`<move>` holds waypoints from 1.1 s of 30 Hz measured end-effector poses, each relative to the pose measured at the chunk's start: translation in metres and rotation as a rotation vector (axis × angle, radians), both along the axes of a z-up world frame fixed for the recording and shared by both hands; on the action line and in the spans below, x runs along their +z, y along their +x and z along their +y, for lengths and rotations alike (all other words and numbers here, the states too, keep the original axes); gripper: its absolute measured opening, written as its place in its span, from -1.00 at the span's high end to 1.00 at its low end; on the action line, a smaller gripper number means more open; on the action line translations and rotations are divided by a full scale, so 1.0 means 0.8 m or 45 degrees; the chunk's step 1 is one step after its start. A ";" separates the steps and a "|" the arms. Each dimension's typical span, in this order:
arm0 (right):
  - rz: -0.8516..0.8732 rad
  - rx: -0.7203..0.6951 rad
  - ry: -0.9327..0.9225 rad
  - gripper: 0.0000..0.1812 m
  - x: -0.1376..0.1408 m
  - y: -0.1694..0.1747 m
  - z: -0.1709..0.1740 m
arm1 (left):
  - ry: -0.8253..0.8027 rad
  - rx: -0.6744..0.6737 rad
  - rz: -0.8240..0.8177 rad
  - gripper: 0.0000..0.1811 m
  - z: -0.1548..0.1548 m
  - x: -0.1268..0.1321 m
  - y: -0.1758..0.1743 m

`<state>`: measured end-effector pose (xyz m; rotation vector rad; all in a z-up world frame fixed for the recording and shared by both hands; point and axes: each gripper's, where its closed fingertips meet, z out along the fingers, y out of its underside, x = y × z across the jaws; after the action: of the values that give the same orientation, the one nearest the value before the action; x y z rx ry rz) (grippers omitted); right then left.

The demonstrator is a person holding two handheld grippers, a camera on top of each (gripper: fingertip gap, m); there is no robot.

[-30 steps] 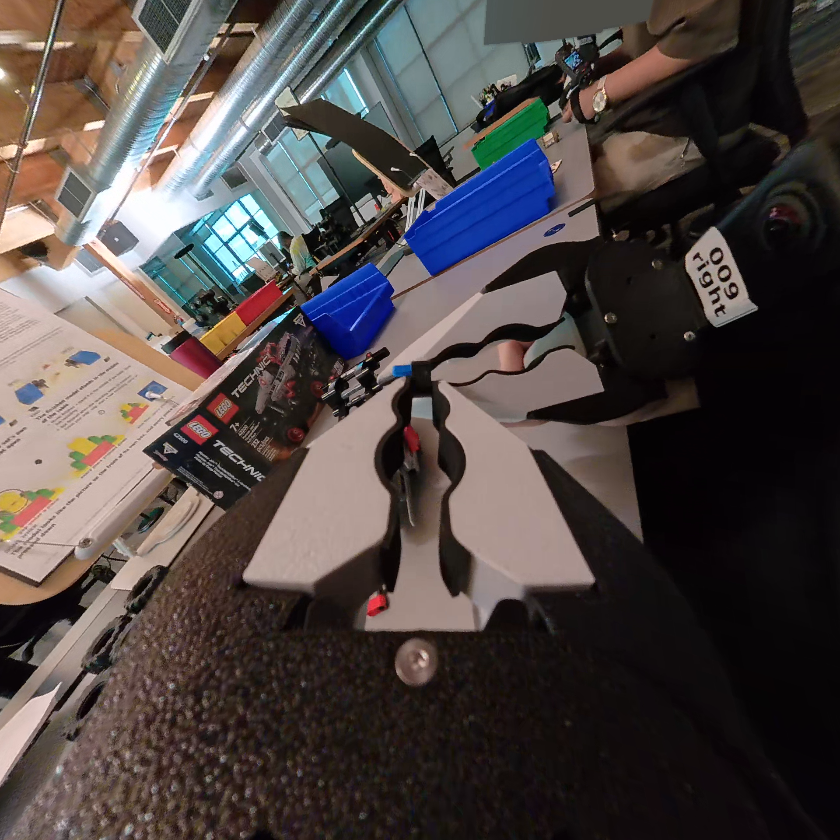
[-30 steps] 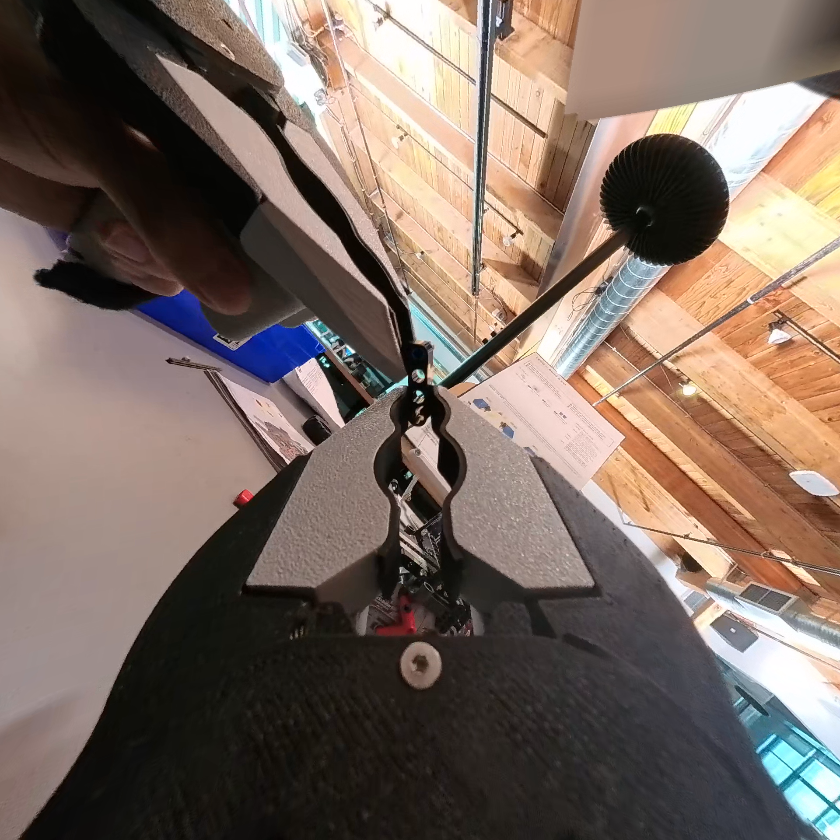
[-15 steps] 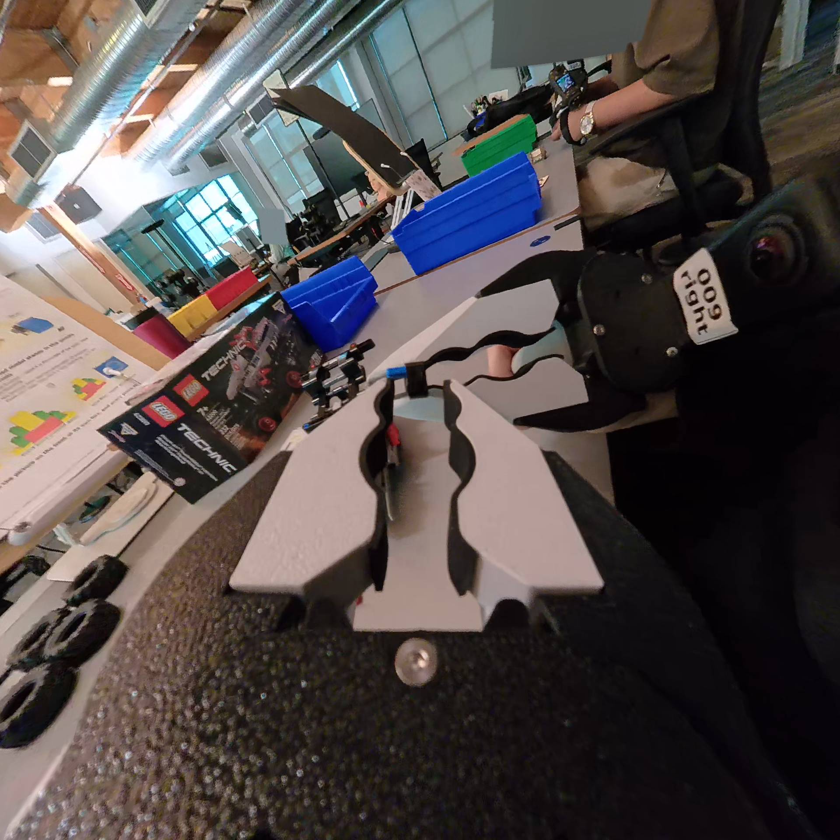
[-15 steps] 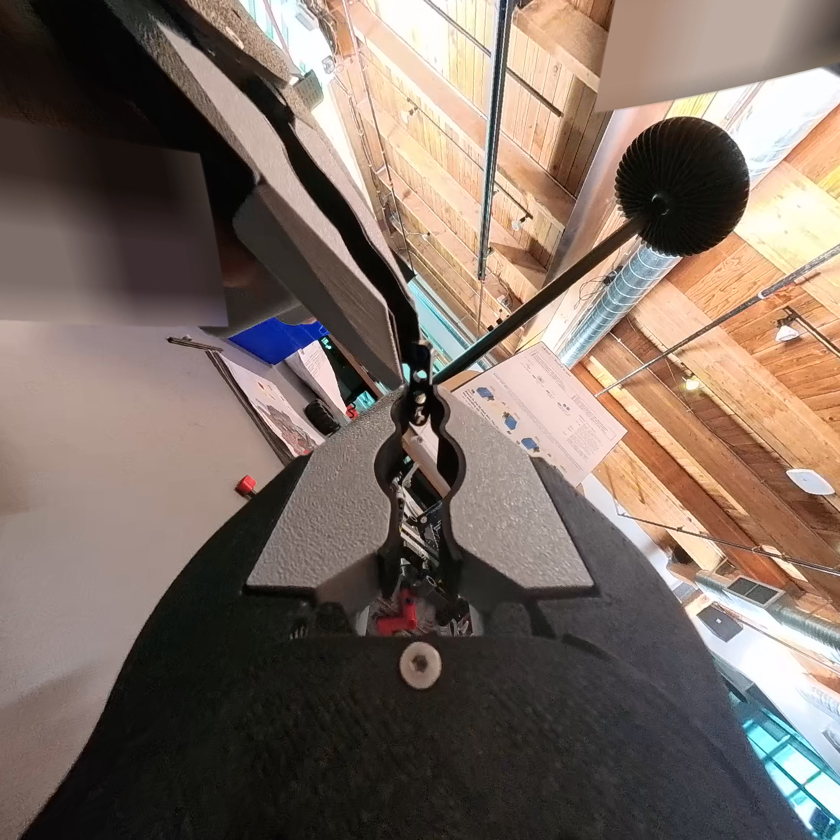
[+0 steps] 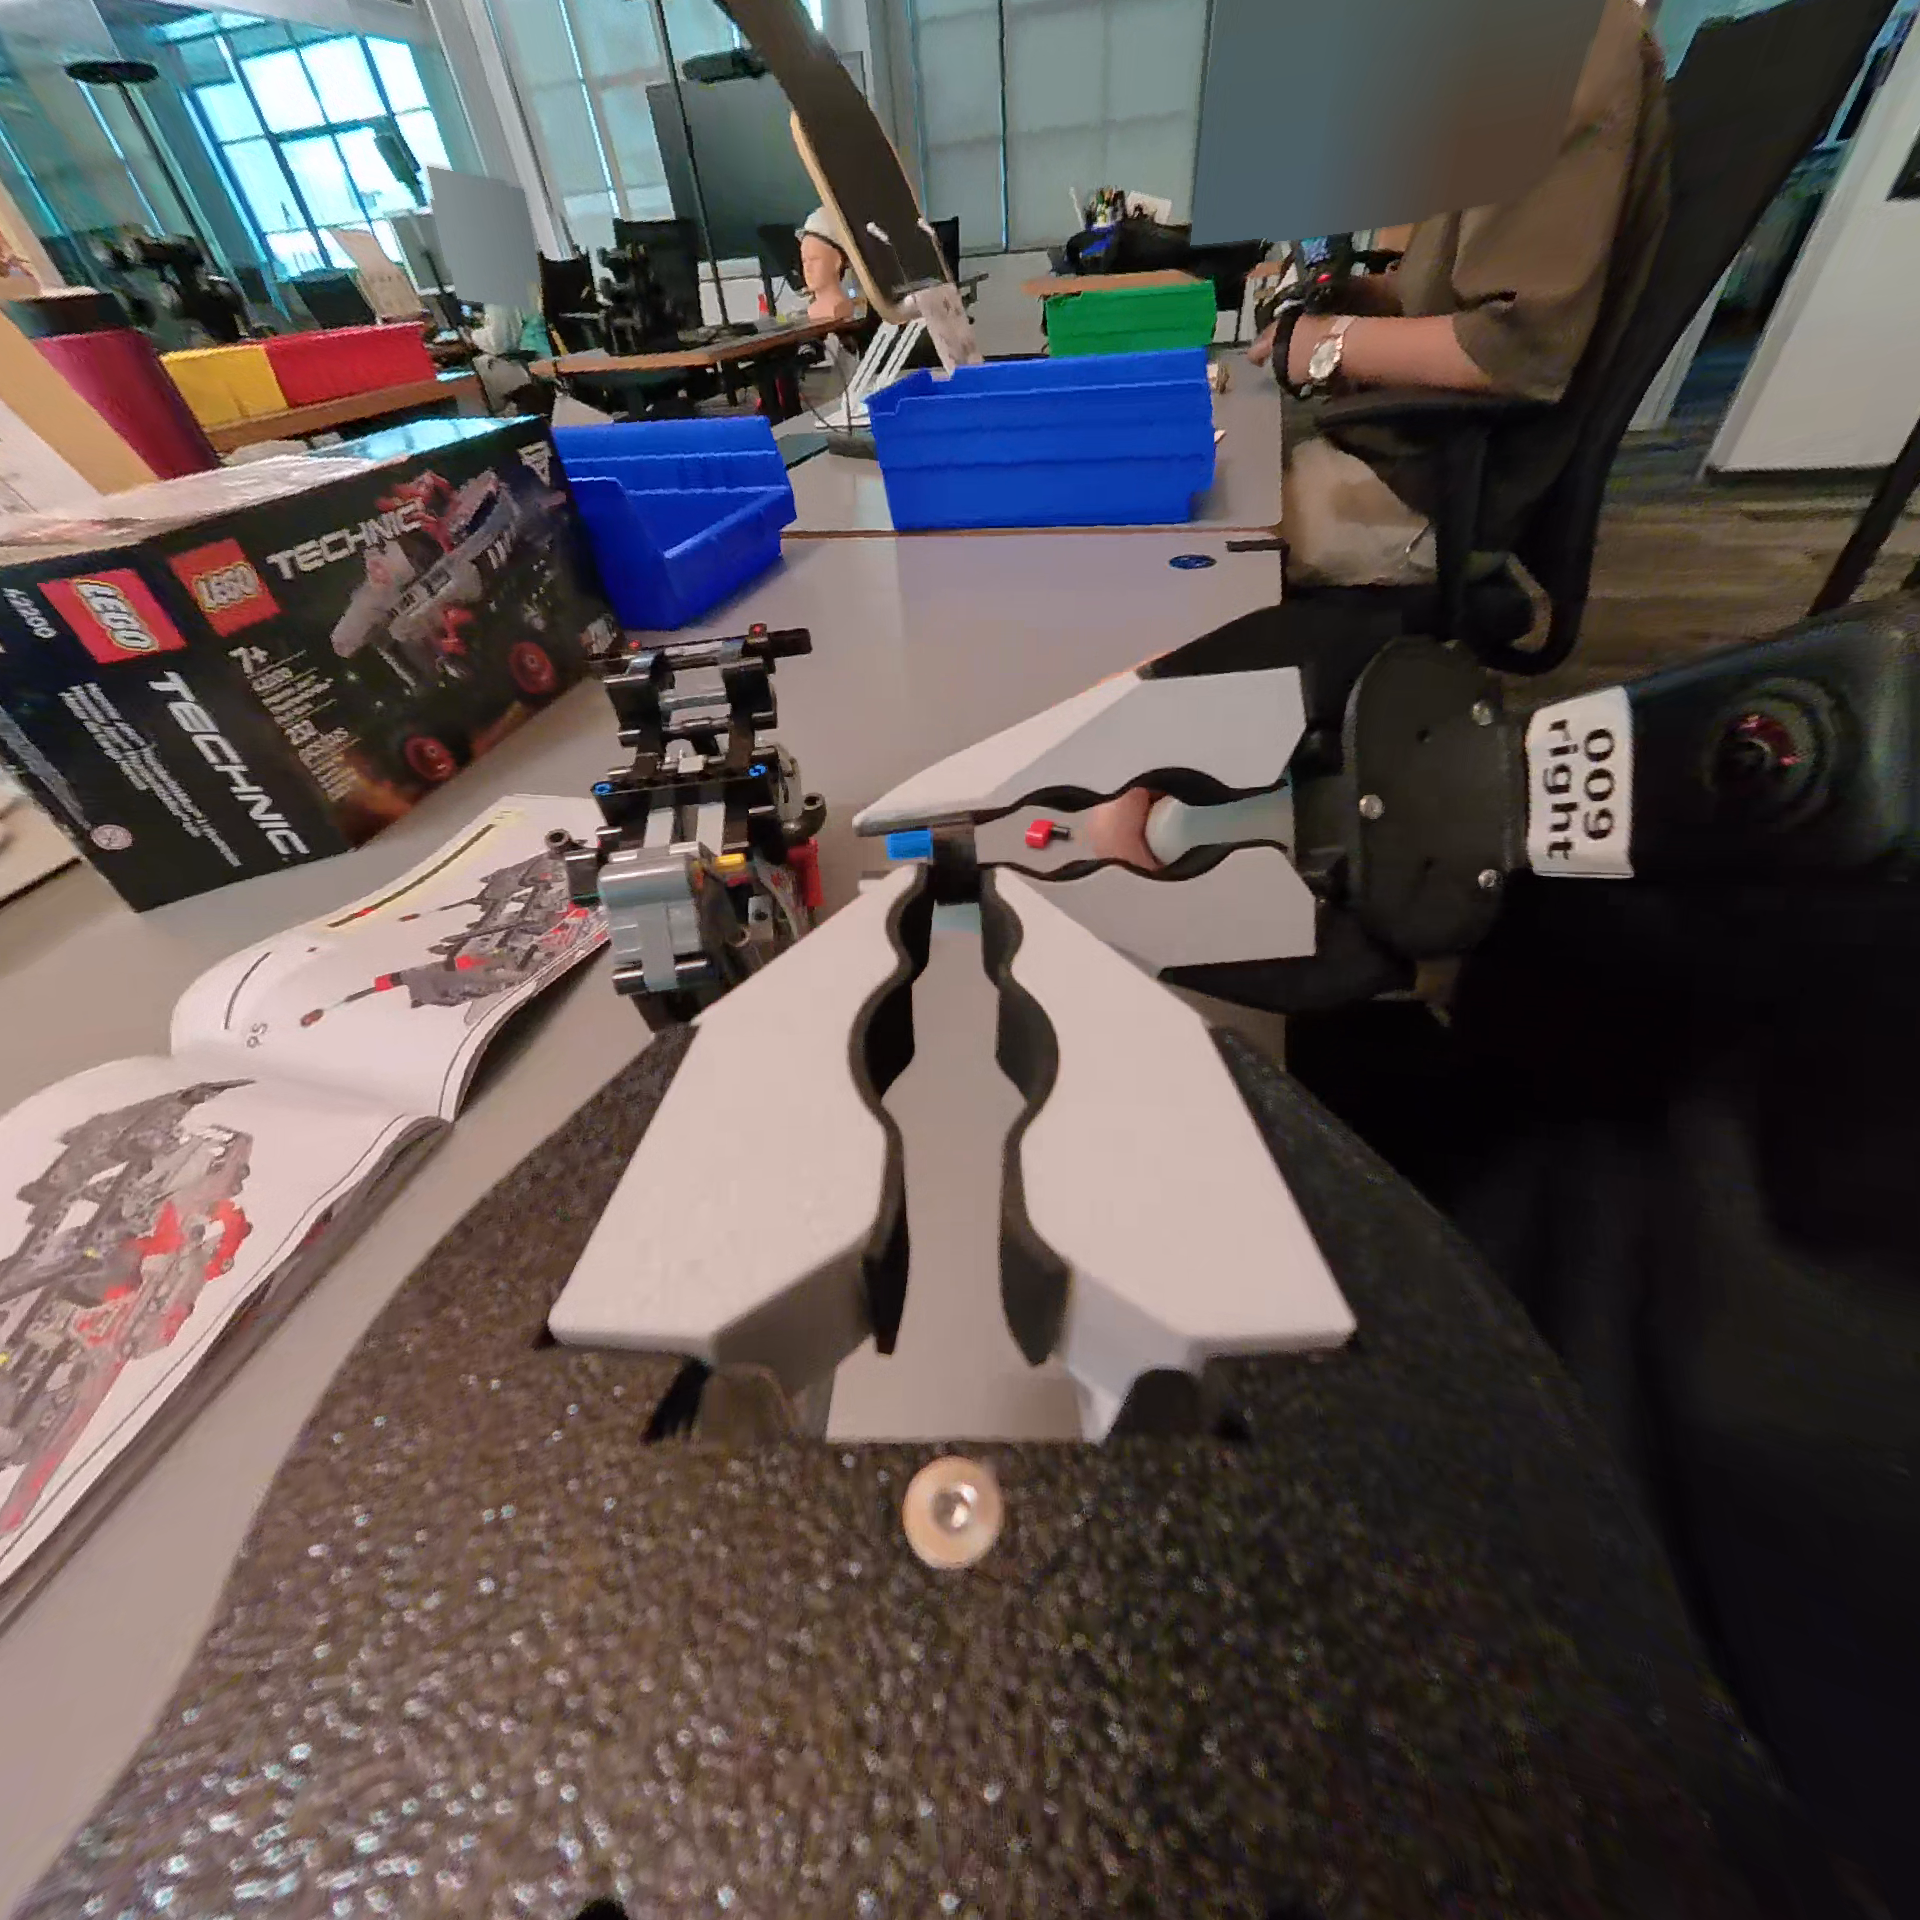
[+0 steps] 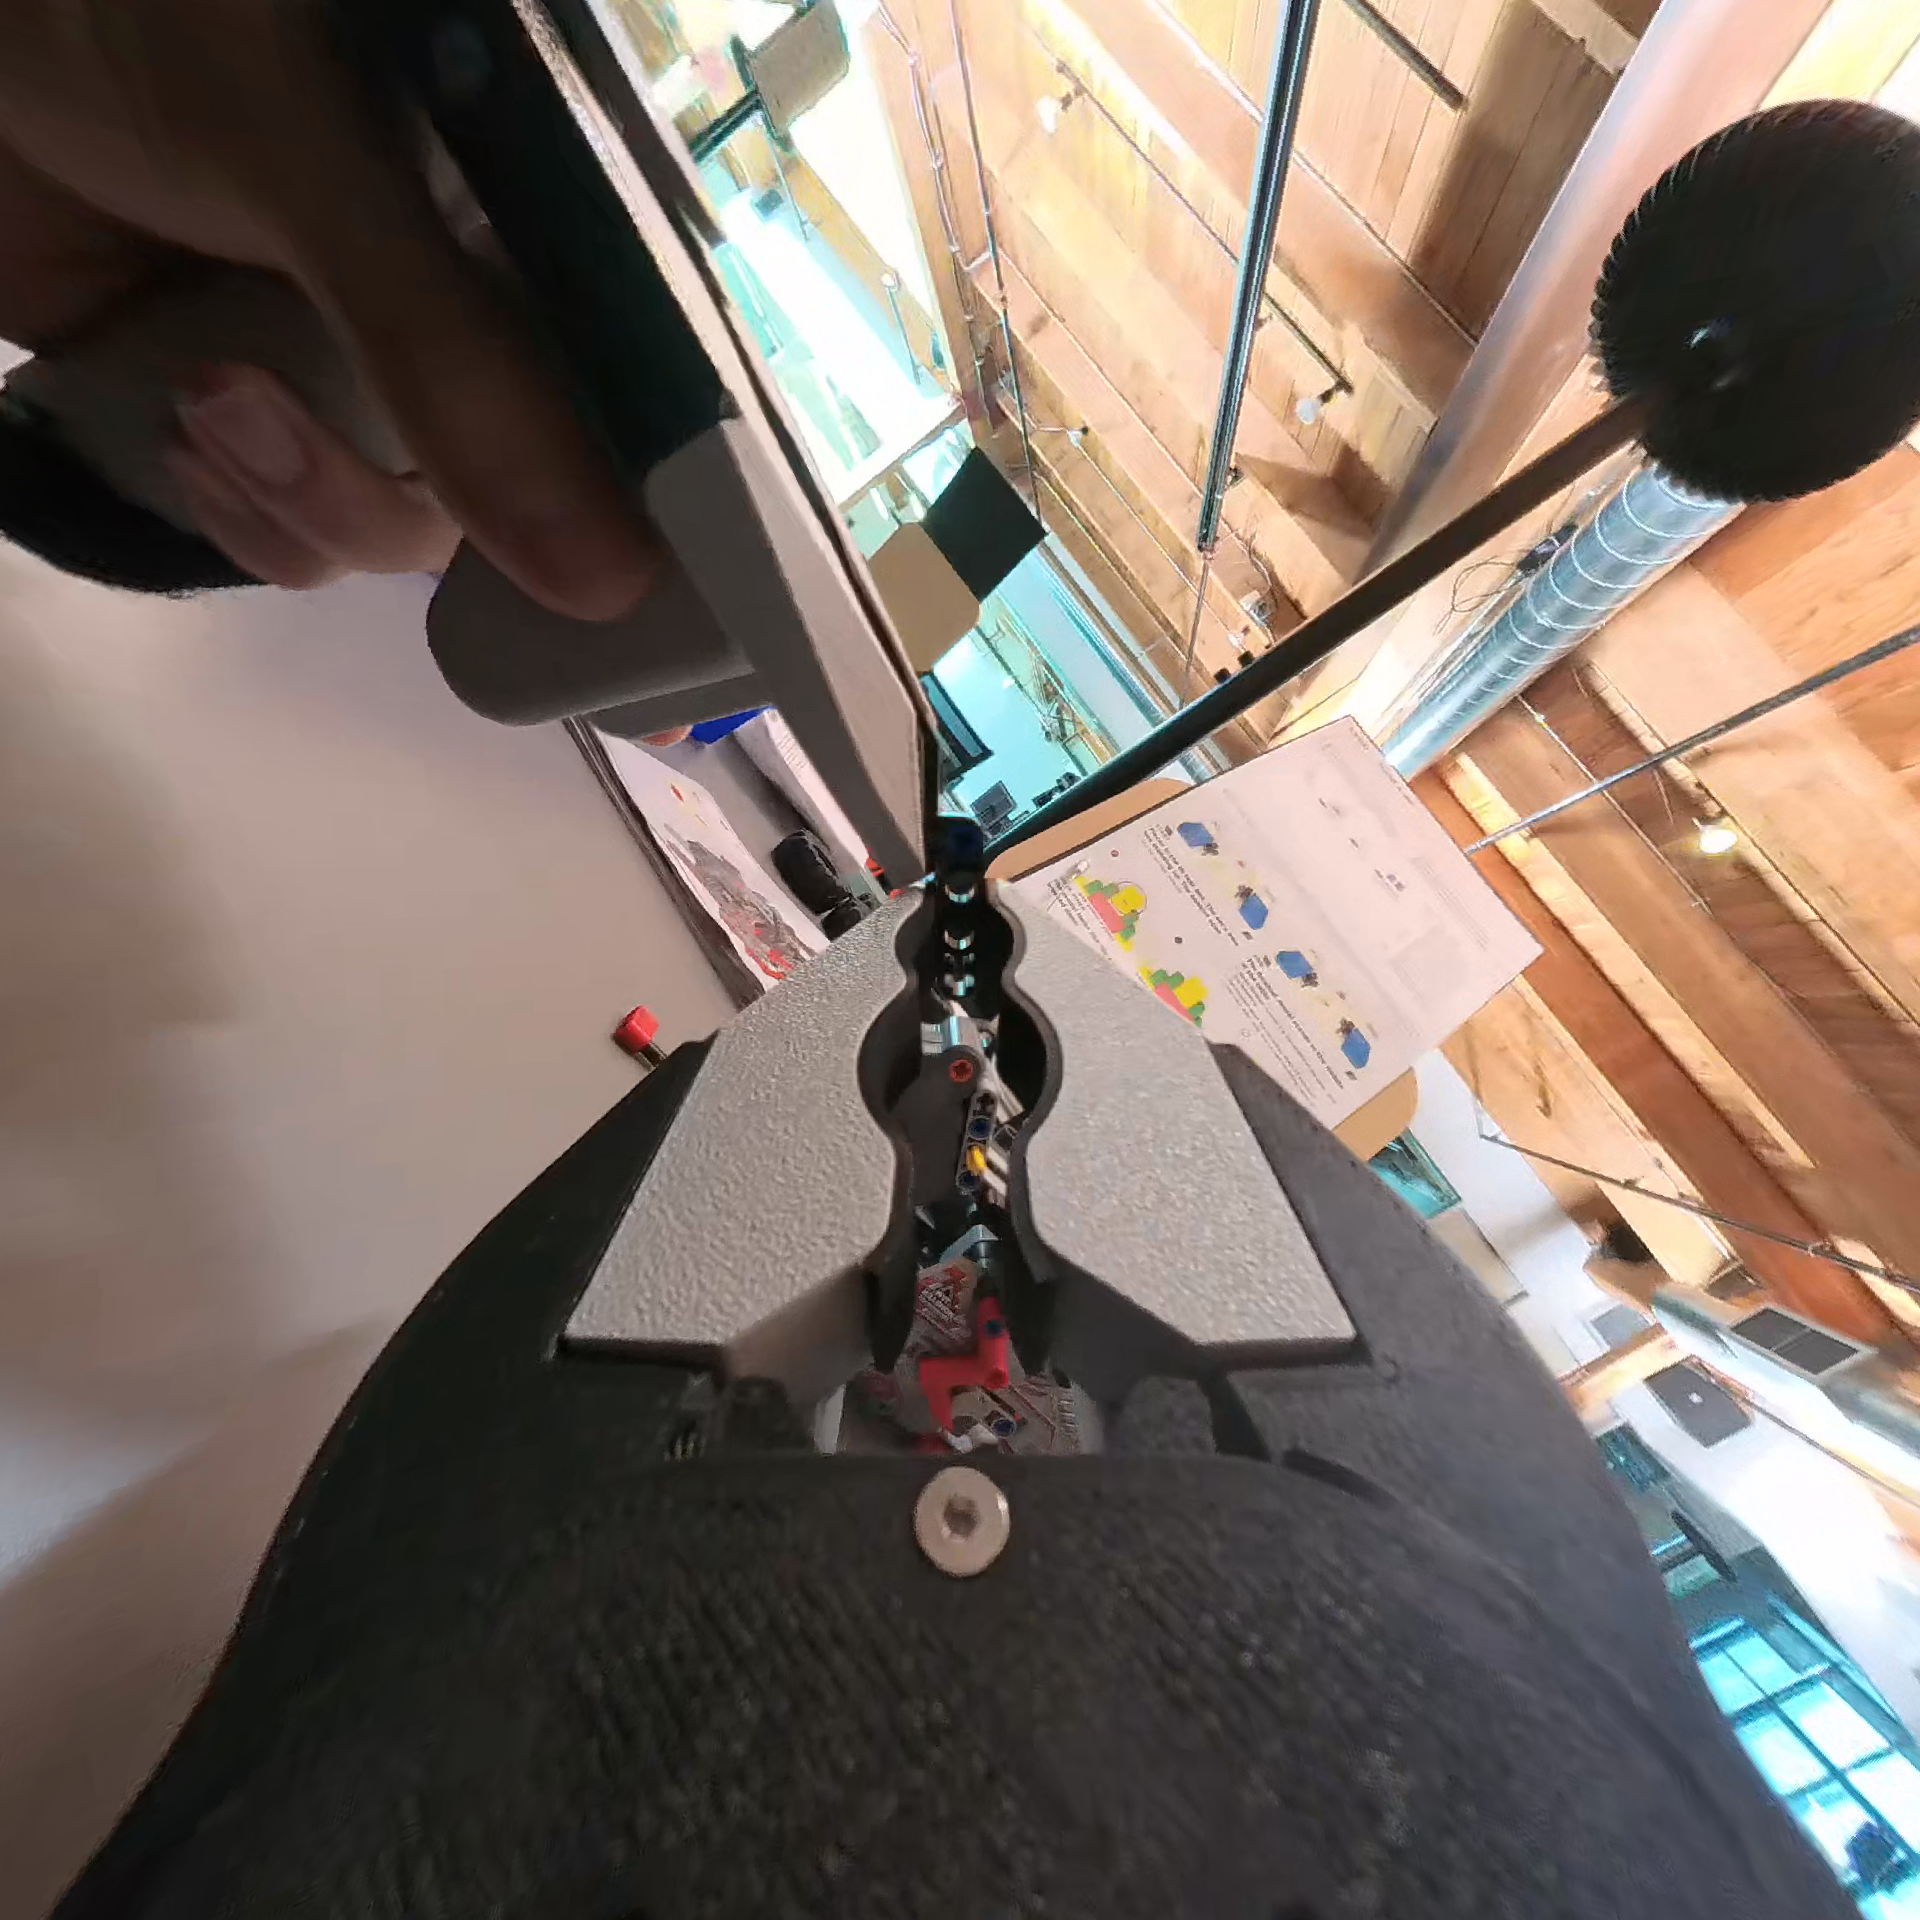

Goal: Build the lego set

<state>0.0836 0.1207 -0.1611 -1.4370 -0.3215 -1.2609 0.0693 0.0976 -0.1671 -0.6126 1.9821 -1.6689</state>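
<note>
Small piece: black with a blue pin (image 5: 910,847), pinched at both grippers' tips.
Left gripper (image 5: 948,883): fingers closed on that piece.
Right gripper (image 6: 958,914): clamped on it crosswise.
Lego model (image 5: 698,821): just left of the tips, on the table (image 5: 997,613).
Manual (image 5: 260,1081): farther left, open.

Blue bins (image 5: 1039,442), a green bin (image 5: 1130,317), a black box (image 5: 281,644) with red logos — grey-and-black model (image 5: 707,821).
</note>
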 end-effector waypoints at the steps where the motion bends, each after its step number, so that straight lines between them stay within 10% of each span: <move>1: 0.003 0.014 0.005 0.95 0.000 -0.001 0.000 | -0.019 -0.029 0.019 0.92 0.000 0.001 -0.003; 6: 0.069 0.178 0.078 0.94 0.007 -0.014 0.000 | -0.207 -0.171 0.025 0.90 0.016 0.034 -0.015; 15: 0.297 0.490 0.064 0.94 -0.001 -0.037 0.007 | 0.306 -0.336 -0.210 0.94 0.011 0.011 -0.026; 33: 0.373 0.478 -0.241 0.94 -0.038 -0.028 0.017 | 0.923 -0.407 -0.461 0.99 0.021 -0.027 -0.012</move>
<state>0.0616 0.1339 -0.1913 -1.6082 -0.4938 -0.7208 0.0593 0.1141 -0.1887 0.2607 2.2597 -0.9806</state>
